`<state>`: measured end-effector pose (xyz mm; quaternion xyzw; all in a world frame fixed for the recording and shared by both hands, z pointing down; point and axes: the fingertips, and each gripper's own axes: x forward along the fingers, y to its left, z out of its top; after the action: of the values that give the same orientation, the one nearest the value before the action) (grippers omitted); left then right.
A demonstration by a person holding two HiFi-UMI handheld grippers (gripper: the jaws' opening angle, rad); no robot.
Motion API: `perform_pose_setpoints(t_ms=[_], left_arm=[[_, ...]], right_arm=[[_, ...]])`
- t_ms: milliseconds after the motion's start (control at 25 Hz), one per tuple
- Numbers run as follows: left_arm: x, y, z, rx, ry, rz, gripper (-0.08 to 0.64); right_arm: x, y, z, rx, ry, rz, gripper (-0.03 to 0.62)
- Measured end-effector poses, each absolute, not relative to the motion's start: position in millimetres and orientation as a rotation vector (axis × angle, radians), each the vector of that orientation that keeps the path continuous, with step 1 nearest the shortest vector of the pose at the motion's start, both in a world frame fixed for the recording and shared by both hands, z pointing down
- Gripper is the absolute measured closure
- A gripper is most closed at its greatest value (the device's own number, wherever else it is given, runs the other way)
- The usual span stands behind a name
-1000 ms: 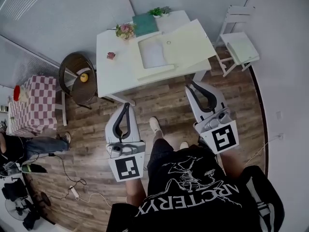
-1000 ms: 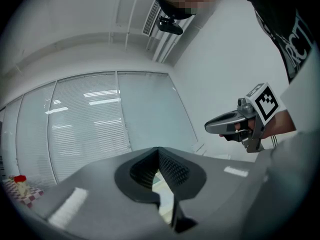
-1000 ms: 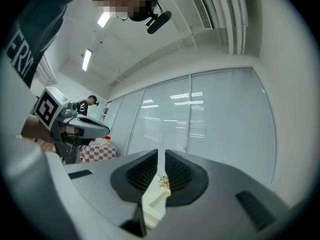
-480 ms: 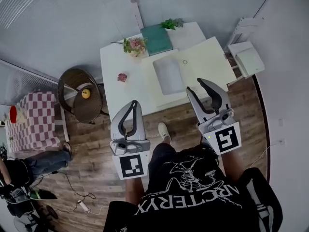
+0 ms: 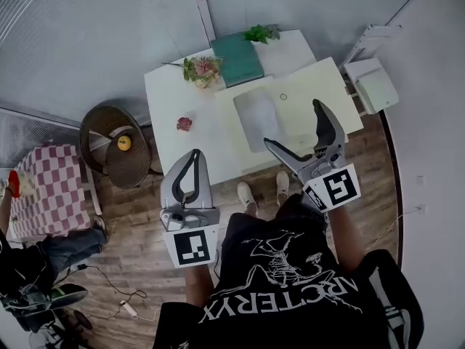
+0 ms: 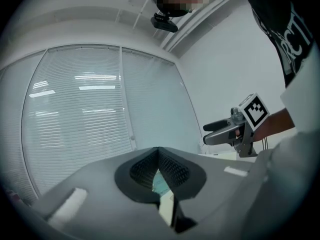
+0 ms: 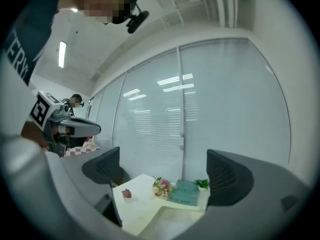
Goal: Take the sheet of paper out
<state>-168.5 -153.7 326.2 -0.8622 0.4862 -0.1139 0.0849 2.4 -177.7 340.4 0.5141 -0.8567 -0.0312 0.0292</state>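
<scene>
A pale grey sheet of paper [image 5: 256, 115] lies on a cream folder [image 5: 312, 93] on the white table [image 5: 171, 100]. My right gripper [image 5: 293, 124] hovers in front of the folder's near edge; its jaws are opening wide with nothing between them. Between those jaws, the right gripper view [image 7: 165, 171] shows the table [image 7: 140, 206] ahead. My left gripper [image 5: 192, 155] is shut and empty, held short of the table's front edge. In the left gripper view its tips [image 6: 159, 151] meet, and the right gripper [image 6: 234, 130] shows beyond.
At the table's back stand a green book [image 5: 237, 58], a flower bunch [image 5: 202, 69], a small plant [image 5: 261, 33] and a pink ornament [image 5: 184, 123]. A white chair [image 5: 370, 78] stands right; a wicker stool [image 5: 120, 147] and checked table [image 5: 43, 187] stand left.
The person has stepped up to the table and both grippers have moved forward toward it. The right jaws were together and now stand wide apart. The left jaws remain shut.
</scene>
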Motion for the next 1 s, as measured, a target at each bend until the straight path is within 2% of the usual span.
perform_pose_setpoints(t_ms=[80,480,840,1000], left_arm=[[-164,-157,328,-2.568,1.478,-0.349,0.549],[-136,-170,328,-2.511,1.573,-0.409,0.549],[-116,-161,335,-2.453,1.597,-0.542,0.549],[-123,-155,336,-2.429,1.662,-0.573,0.549]], right_arm=[[12,-190,360,1.57,-2.629,-0.035,0.092],[36,-224,436,1.316,-2.632,0.156,0.092],[54,-233,601,0.933,-2.499,0.754,0.094],[58,-238,656,0.85,-2.425,1.162,0.095]])
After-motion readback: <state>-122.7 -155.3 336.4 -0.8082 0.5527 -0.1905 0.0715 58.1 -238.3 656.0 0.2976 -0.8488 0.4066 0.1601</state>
